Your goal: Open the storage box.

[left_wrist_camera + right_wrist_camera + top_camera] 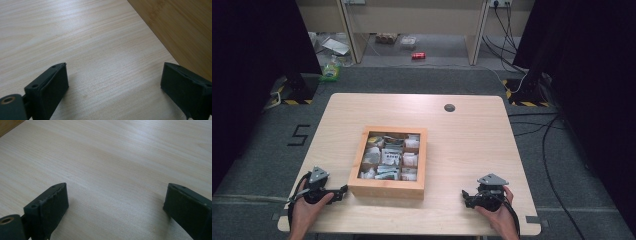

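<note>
Pale wooden table [462,145] carries a compartmented wooden box [388,187] of small packets at its middle. Left gripper [343,191] sits just beside it, right gripper [465,196] well apart, both gaping empty. It looks rigid and fairly heavy; grip opposite side walls.

1. The wooden box [388,189] is a square, light-wood tray with a broad flat frame, and it sits flat on the table's near half, a little left of the middle.
2. Its open top shows a grid of small compartments.
3. The compartments hold small packets [390,156], mostly white and grey, some with dark print; what they contain cannot be told.
4. In the left gripper view, the box's side wall [180,30] shows as a darker, finely grained wooden face rising from the tabletop.
</note>
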### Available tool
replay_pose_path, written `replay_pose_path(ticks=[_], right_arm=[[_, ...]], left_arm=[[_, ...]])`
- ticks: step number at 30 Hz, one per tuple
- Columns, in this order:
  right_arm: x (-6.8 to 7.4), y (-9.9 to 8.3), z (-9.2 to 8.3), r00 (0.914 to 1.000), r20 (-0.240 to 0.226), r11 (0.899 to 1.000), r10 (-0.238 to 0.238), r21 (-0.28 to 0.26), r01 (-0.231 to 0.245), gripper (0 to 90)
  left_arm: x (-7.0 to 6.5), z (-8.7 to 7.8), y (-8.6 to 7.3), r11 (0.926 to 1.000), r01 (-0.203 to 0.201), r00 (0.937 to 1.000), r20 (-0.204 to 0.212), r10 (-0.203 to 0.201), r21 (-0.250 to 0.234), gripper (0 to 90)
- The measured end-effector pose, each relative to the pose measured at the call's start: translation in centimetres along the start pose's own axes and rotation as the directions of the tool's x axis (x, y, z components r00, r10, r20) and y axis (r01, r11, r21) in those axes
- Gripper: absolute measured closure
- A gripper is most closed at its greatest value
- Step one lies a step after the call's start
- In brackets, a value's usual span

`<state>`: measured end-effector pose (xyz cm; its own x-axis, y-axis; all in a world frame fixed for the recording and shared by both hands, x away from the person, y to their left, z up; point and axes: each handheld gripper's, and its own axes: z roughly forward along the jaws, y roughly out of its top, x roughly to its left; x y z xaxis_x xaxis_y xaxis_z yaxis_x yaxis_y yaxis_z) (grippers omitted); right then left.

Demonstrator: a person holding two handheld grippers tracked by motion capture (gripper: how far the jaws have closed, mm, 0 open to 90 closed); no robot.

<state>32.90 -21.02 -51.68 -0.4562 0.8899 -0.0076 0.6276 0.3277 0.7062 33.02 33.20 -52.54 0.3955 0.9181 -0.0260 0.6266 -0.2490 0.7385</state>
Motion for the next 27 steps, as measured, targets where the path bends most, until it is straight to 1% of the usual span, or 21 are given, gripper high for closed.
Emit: replay_pose_path(ticks=[2,3,4,5,6,7,9,10,15,25,26,27], right_arm=[[0.0,0.0,0.0,1.0000,-0.002,1.000,-0.001,0.001,0.001,6.2],[-0.1,0.0,-0.1,1.0000,-0.002,1.000,0.006,0.005,-0.006,9.3],[-0.1,0.0,-0.1,1.0000,-0.002,1.000,0.006,0.005,-0.006,9.3],[-0.2,0.1,-0.2,0.9999,0.003,1.000,0.012,-0.006,-0.012,16.9],[-0.3,0.1,-0.3,0.9999,0.003,1.000,0.016,-0.007,-0.016,17.0],[-0.3,0.2,-0.3,0.9996,-0.003,1.000,0.027,-0.008,-0.027,14.9],[-0.2,0.2,-0.4,0.9995,-0.008,0.999,0.031,-0.009,-0.031,16.4],[-0.1,0.2,-0.4,0.9995,-0.005,0.999,0.032,-0.016,-0.032,15.2],[0.6,0.6,-0.7,0.9996,-0.028,0.999,0.005,-0.042,-0.006,15.5],[2.4,1.2,-0.9,0.9973,-0.072,0.998,-0.016,-0.065,0.012,16.4],[2.4,1.2,-0.9,0.9973,-0.072,0.998,-0.016,-0.065,0.012,16.4],[2.8,1.4,-1.0,0.9963,-0.084,0.997,-0.016,-0.078,0.009,17.0]], left_arm=[[0.0,0.0,0.0,1.0000,0.000,1.0000,0.000,0.000,0.000,7.1],[0.0,0.0,0.0,1.0000,0.000,1.0000,0.000,0.000,0.000,7.0],[0.0,0.0,0.0,1.0000,0.000,1.0000,0.000,0.000,0.000,7.0],[0.0,0.0,0.0,1.0000,0.000,1.0000,0.000,0.000,0.000,7.1],[0.0,0.0,0.0,1.0000,0.000,1.0000,0.000,0.000,0.000,7.0],[0.0,0.0,0.0,1.0000,0.000,1.0000,0.000,0.000,0.000,7.0],[0.0,0.0,0.0,1.0000,0.000,1.0000,0.000,0.000,0.000,7.0],[0.0,0.0,0.0,1.0000,0.001,1.0000,0.000,-0.001,0.001,6.9],[0.0,0.0,0.0,1.0000,0.003,1.0000,-0.002,-0.003,0.003,6.0],[0.0,0.0,0.0,1.0000,0.004,1.0000,-0.002,-0.004,0.004,5.7],[0.0,0.0,0.0,1.0000,0.004,1.0000,-0.002,-0.004,0.004,5.6],[0.0,0.1,0.0,1.0000,0.004,1.0000,-0.002,-0.004,0.004,5.5]])
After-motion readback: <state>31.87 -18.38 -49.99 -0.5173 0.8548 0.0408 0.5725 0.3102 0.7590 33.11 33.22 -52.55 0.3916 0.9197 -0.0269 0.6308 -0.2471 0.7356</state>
